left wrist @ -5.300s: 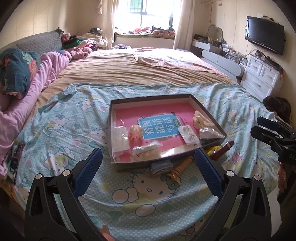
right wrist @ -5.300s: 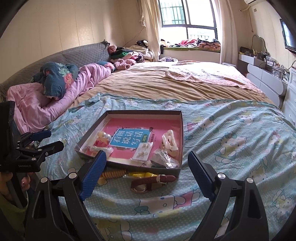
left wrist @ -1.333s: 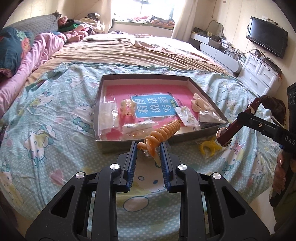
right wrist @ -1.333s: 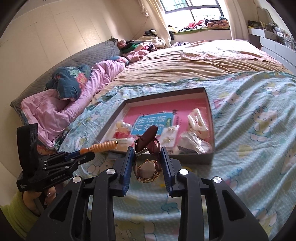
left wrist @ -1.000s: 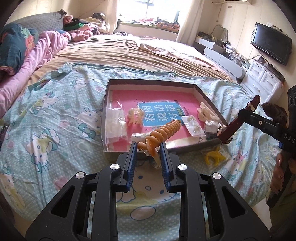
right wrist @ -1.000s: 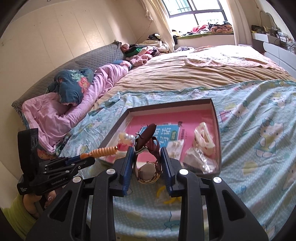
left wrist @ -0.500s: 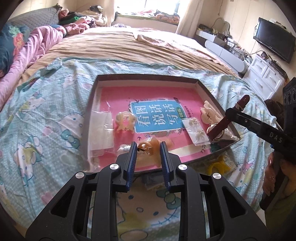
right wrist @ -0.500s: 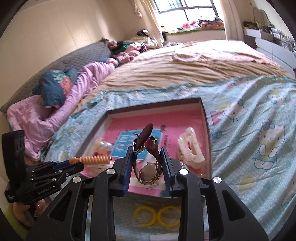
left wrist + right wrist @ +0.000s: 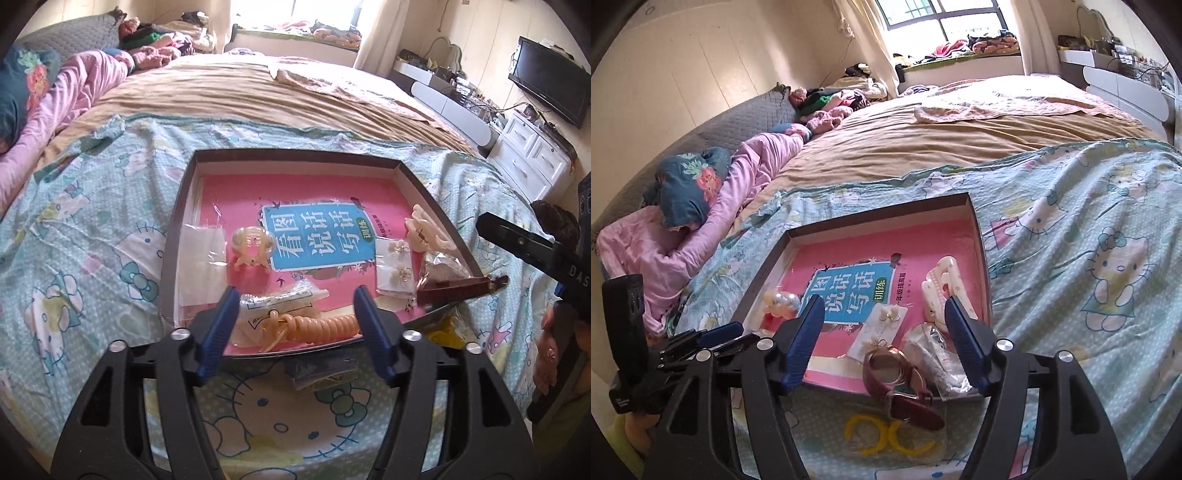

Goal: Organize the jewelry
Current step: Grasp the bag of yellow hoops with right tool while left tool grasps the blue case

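A dark shallow box (image 9: 173,236) with a pink book inside lies on the Hello Kitty bedsheet. My left gripper (image 9: 293,332) is open, and the orange spiral hair tie (image 9: 317,326) lies between its fingers at the box's near edge. My right gripper (image 9: 886,345) is open. The maroon-strap watch (image 9: 899,380) lies over the box's near rim (image 9: 827,384), strap hanging outside. In the box are a white hair claw (image 9: 940,286), an earring card (image 9: 882,328), a pearl clip (image 9: 781,301) and small plastic bags (image 9: 932,354).
Yellow hoop earrings in a clear bag (image 9: 882,435) lie on the sheet before the box. Another small packet (image 9: 325,371) lies just outside the near rim. Pink bedding (image 9: 683,236) lies left. White drawers (image 9: 532,158) stand right.
Both grippers opened. The hair tie dropped from my left gripper into the box's near edge. The watch dropped from my right gripper onto the box's near rim.
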Motion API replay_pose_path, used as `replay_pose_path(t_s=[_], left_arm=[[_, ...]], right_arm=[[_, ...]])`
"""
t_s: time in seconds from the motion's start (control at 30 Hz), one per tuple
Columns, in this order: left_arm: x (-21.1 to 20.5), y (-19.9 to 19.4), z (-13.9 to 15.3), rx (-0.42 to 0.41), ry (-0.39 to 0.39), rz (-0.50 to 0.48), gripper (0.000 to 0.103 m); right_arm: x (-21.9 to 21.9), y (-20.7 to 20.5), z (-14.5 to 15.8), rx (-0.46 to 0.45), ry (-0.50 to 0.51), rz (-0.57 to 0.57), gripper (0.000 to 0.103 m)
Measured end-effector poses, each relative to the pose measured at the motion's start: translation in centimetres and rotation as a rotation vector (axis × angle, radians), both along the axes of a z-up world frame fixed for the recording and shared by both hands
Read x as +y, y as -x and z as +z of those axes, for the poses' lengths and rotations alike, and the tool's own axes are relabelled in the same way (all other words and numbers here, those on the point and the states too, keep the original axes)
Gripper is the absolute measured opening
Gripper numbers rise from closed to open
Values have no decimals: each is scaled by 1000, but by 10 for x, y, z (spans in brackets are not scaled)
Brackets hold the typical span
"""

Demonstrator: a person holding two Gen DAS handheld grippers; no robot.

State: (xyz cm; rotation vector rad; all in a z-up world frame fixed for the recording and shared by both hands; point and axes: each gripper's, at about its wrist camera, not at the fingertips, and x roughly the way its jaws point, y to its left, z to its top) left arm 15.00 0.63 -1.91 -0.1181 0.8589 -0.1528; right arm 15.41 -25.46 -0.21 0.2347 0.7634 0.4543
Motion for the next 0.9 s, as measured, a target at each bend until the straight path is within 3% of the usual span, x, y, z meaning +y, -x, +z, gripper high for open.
replay_pose_path(t_s=[0.1, 0.17, 0.53, 0.63, 0.73, 0.9], left_arm=[[-1, 5, 6, -21, -11, -1, 63], [-1, 9, 9, -28, -12, 0, 73], [4, 26, 13, -37, -38, 12, 76], [6, 31, 12, -29, -40, 13, 83], [7, 35, 11, -25, -45, 15, 84], [18, 40, 4, 18, -29, 35, 84]], right_arm=[[-5, 8, 5, -9, -15, 0, 70], [-8, 14, 10, -17, -22, -1, 75], [-22, 44, 18, -34, -11, 4, 79], [-22, 51, 16, -28, 1, 13, 80], [-21, 55, 13, -22, 17, 22, 80], [-17, 63, 4, -3, 50, 40, 80]])
